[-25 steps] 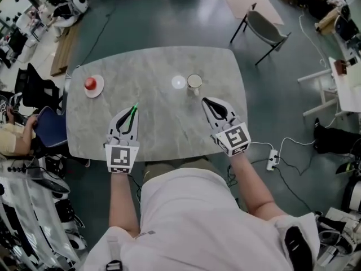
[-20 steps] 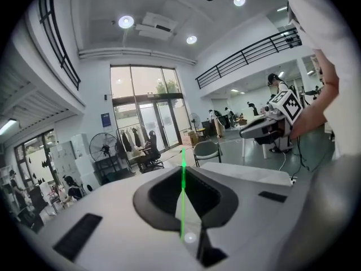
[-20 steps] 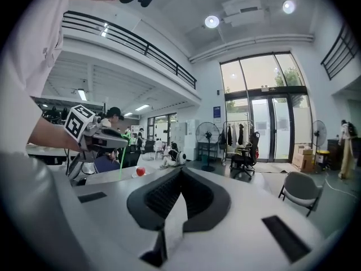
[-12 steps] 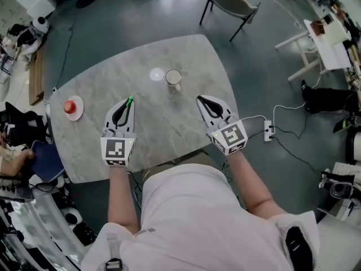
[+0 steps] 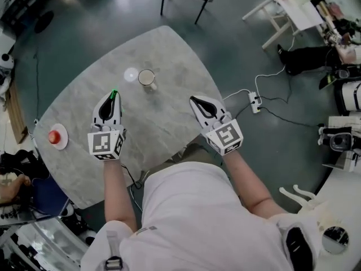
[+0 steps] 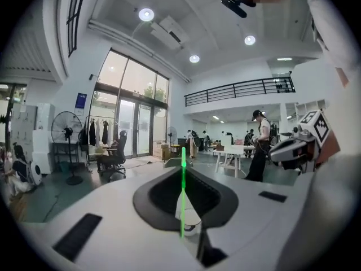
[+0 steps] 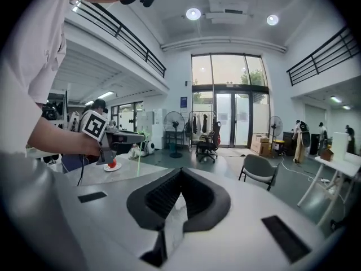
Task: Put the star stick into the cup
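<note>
Head view: holds the green star stick [image 5: 113, 93] pinched in the closed left claw [image 5: 111, 97], now much nearer the cup [image 5: 146, 78] than a second ago yet still short of it above the surface [image 5: 163, 123]; keeps the right claw [image 5: 194, 100] shut, empty.

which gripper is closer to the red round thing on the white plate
Left. The left gripper, gripping a thin green stick, is right of the red round thing on the white plate; the right gripper farther right across the grey table.

cup [image 5: 146, 78]: on table [image 5: 163, 120], far side | plate [image 5: 57, 137]: table's left edge
</note>
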Demonstrator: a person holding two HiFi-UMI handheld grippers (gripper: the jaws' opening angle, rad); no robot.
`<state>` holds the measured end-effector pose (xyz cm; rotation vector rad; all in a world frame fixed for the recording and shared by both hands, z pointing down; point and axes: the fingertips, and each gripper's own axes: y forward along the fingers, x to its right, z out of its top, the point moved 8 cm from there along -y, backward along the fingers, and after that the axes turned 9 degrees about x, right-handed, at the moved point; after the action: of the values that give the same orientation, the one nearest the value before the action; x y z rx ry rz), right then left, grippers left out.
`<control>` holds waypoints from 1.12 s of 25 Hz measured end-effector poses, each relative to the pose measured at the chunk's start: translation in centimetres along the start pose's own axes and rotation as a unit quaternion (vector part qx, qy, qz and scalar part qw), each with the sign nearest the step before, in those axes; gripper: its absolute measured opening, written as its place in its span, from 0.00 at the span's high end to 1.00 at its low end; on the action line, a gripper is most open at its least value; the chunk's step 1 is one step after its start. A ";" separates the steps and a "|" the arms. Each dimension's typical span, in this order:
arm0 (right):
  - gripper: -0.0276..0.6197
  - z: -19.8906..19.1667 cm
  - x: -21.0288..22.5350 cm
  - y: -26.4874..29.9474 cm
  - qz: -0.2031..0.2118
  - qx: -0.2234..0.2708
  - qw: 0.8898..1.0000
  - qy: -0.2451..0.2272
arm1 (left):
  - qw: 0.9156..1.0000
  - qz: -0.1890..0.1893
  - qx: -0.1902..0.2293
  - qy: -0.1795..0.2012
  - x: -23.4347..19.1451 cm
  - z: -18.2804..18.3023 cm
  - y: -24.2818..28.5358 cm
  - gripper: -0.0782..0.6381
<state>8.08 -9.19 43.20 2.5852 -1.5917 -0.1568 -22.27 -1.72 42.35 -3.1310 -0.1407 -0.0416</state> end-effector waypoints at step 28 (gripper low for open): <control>0.94 -1.2 1.3 -5.4 -0.131 -0.068 0.988 0.039 | 0.984 -0.040 0.059 -0.164 -1.7 -4.0 14.7 0.87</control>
<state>13.59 -7.86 43.59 2.6455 -1.1687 -0.1760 -22.76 -16.57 46.22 -2.9854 -0.2594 0.4657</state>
